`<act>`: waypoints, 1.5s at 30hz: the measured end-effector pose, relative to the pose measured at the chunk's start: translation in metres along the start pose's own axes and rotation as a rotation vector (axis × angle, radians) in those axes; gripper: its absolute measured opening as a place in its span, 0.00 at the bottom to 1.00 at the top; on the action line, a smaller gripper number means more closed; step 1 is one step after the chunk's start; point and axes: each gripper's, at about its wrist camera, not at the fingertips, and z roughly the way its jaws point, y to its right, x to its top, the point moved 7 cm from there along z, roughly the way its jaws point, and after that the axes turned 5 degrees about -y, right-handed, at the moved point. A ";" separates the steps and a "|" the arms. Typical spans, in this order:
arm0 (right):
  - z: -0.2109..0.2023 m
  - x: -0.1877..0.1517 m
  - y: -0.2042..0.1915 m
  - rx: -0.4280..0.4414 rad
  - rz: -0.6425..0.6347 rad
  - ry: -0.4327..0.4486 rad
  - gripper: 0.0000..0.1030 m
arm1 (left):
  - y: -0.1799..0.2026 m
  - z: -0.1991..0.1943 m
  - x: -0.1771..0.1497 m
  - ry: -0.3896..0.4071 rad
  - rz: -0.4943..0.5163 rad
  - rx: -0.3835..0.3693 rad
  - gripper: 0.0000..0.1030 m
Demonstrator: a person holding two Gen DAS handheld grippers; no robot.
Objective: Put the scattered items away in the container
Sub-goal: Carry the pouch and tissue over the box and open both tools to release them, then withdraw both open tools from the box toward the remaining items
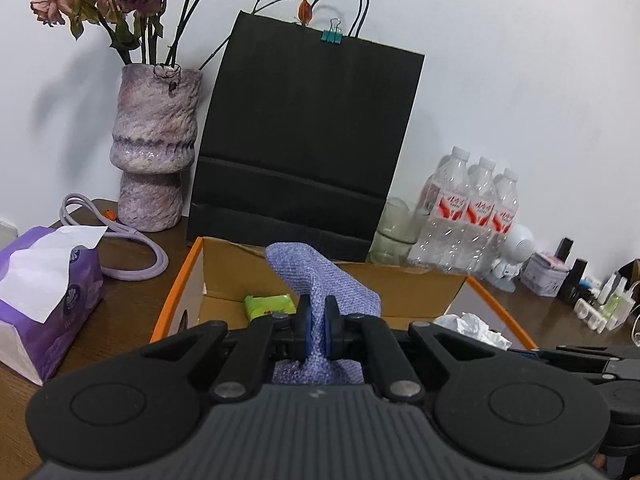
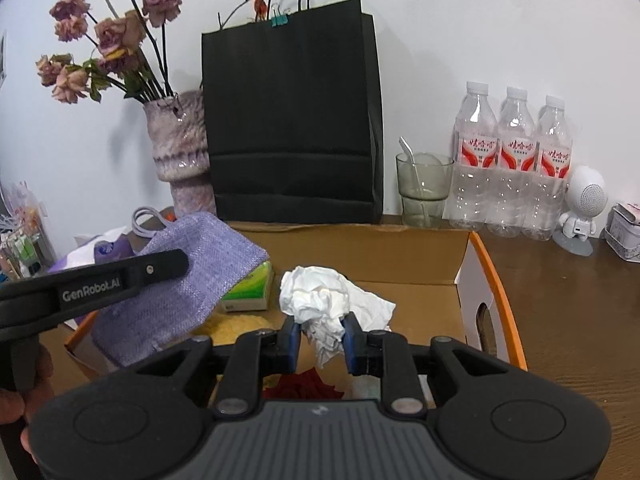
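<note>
My left gripper point(image 1: 318, 326) is shut on a purple woven pouch point(image 1: 320, 280) and holds it above the open cardboard box point(image 1: 176, 292) with orange edges. The pouch also shows in the right wrist view point(image 2: 176, 288), hanging from the left gripper's arm over the box's left side. My right gripper point(image 2: 322, 340) is shut on a crumpled white tissue point(image 2: 320, 300), held over the middle of the box point(image 2: 468, 292). A green packet point(image 1: 270, 305) lies inside the box; it also shows in the right wrist view point(image 2: 248, 290), beside something yellow point(image 2: 240, 326) and something dark red point(image 2: 304, 386).
A black paper bag point(image 2: 292, 120) stands behind the box. A vase of dried roses point(image 2: 182, 148) and a purple tissue pack point(image 1: 44, 292) with a lilac cable point(image 1: 132, 248) are at the left. A glass point(image 2: 424, 184), three water bottles point(image 2: 512, 168) and a small white speaker point(image 2: 580, 208) are at the right.
</note>
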 end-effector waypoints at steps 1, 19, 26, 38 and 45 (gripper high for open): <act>0.001 -0.001 0.000 -0.005 -0.003 -0.009 0.33 | 0.000 0.000 -0.001 -0.008 0.002 0.011 0.15; -0.010 0.005 0.014 -0.030 0.033 0.006 1.00 | -0.007 -0.005 0.002 -0.016 -0.013 0.126 1.00; -0.010 0.004 0.012 -0.033 0.025 0.001 1.00 | -0.003 -0.007 0.002 -0.014 -0.001 0.119 1.00; -0.060 0.000 0.012 -0.069 0.035 0.066 1.00 | 0.009 -0.060 0.003 0.042 -0.011 0.062 1.00; -0.107 -0.021 0.021 -0.097 0.012 0.111 1.00 | 0.002 -0.101 -0.008 0.035 0.012 0.058 1.00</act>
